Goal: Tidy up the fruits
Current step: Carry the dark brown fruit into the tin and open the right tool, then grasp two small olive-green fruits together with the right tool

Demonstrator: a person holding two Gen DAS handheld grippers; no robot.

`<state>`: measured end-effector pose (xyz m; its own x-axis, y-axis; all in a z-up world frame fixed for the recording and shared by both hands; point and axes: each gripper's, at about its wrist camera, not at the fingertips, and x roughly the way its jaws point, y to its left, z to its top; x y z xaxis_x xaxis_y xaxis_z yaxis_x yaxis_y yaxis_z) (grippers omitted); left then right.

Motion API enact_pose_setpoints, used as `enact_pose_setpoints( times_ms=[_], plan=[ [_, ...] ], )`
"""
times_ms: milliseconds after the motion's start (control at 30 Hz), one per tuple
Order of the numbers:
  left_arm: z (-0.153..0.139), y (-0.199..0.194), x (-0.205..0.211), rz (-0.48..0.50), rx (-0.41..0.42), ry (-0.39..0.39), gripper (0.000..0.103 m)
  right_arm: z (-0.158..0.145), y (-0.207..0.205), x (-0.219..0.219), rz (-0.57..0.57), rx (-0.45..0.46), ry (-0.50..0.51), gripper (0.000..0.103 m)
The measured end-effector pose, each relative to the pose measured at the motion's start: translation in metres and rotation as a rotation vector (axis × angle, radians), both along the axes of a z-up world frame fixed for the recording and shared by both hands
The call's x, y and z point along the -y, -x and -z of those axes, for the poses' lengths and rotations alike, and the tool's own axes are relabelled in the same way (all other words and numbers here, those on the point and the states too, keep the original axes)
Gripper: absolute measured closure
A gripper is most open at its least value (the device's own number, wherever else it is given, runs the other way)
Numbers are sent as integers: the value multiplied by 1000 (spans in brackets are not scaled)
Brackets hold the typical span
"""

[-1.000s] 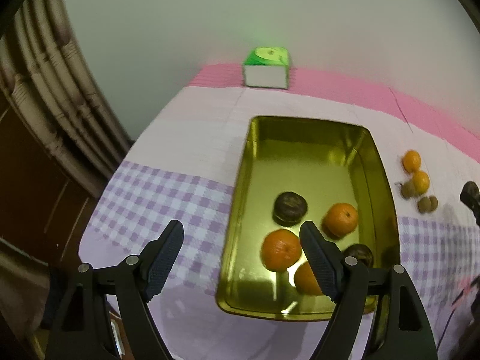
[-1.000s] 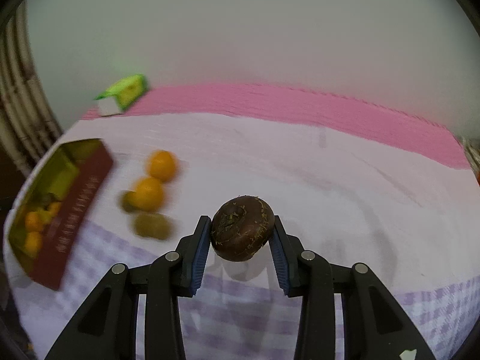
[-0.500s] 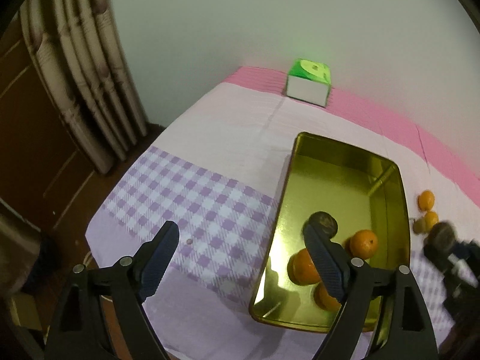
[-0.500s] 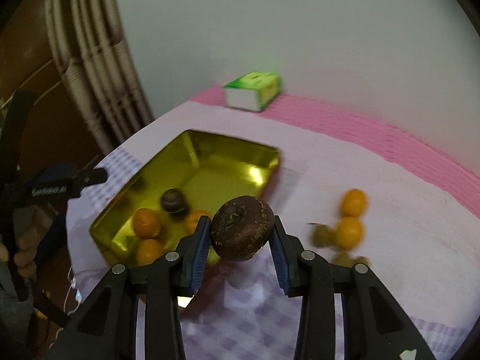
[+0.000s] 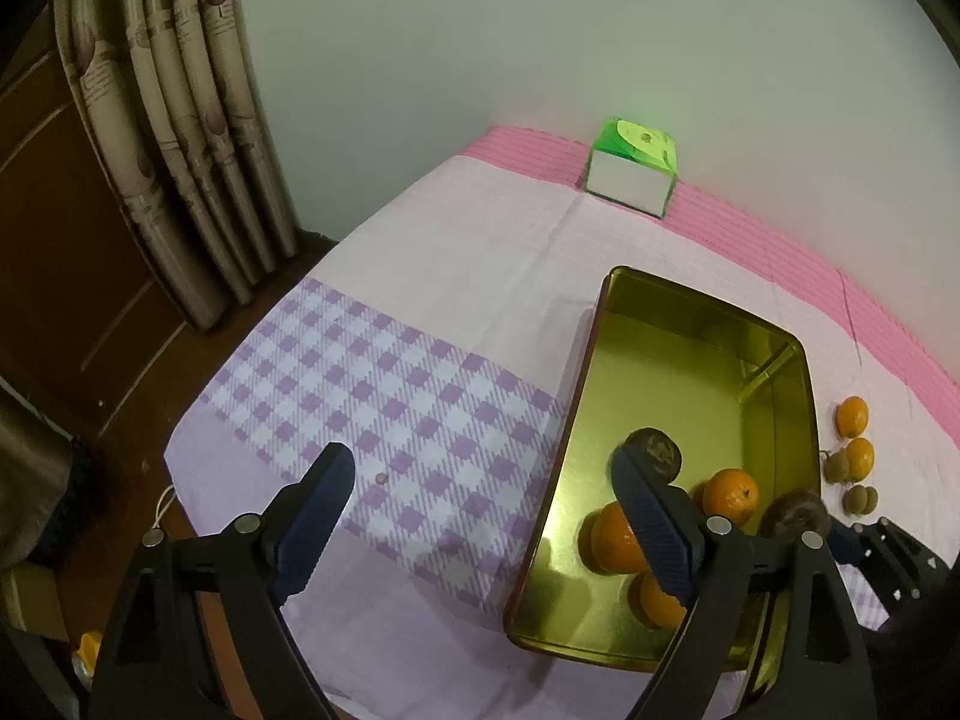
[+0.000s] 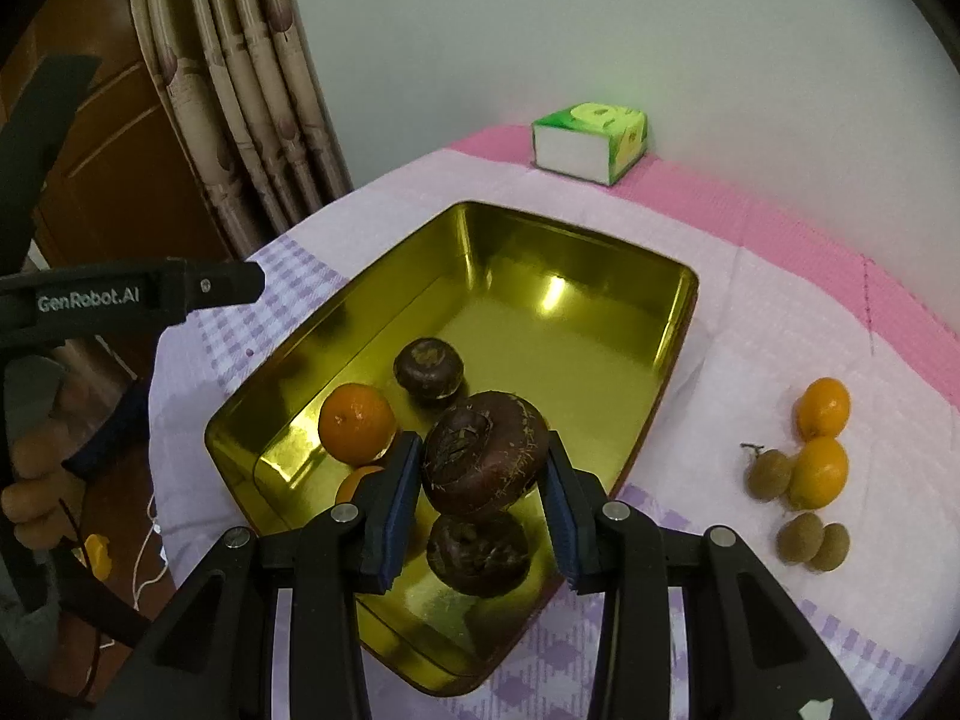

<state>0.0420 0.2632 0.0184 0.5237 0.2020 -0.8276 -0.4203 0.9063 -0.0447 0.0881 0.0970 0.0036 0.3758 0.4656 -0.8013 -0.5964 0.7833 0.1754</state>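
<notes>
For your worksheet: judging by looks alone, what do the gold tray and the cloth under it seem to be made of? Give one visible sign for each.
Gold tray: probably thin metal with a polished golden finish; its walls mirror the fruit and carry bright glints.
Cloth: seemingly woven fabric, matt; it shows printed purple checks, pink stripes and fold creases, without shine.

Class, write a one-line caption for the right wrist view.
Right gripper holds a dark brown fruit over the gold tray.
</notes>
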Motion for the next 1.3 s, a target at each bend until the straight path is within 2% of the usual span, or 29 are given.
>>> enact_pose_setpoints(
  times_ms=[400, 767, 933, 1067, 1300],
  plan=[
    [2, -2, 5, 19, 2, 5, 15, 18, 0, -12, -15, -30, 28, 66],
    [1, -1, 5, 20, 2, 15, 15, 19, 3, -13, -19, -26, 22, 66],
    [1, -1, 5, 23, 2, 14, 15, 14, 3, -12, -17, -21, 12, 66],
    [2, 0, 6, 24, 1, 12, 15, 6, 4, -8, -5, -6, -5, 59],
    [3, 0, 7, 26, 0, 12, 15, -14, 4, 17, 59, 31, -57, 55]
  ],
)
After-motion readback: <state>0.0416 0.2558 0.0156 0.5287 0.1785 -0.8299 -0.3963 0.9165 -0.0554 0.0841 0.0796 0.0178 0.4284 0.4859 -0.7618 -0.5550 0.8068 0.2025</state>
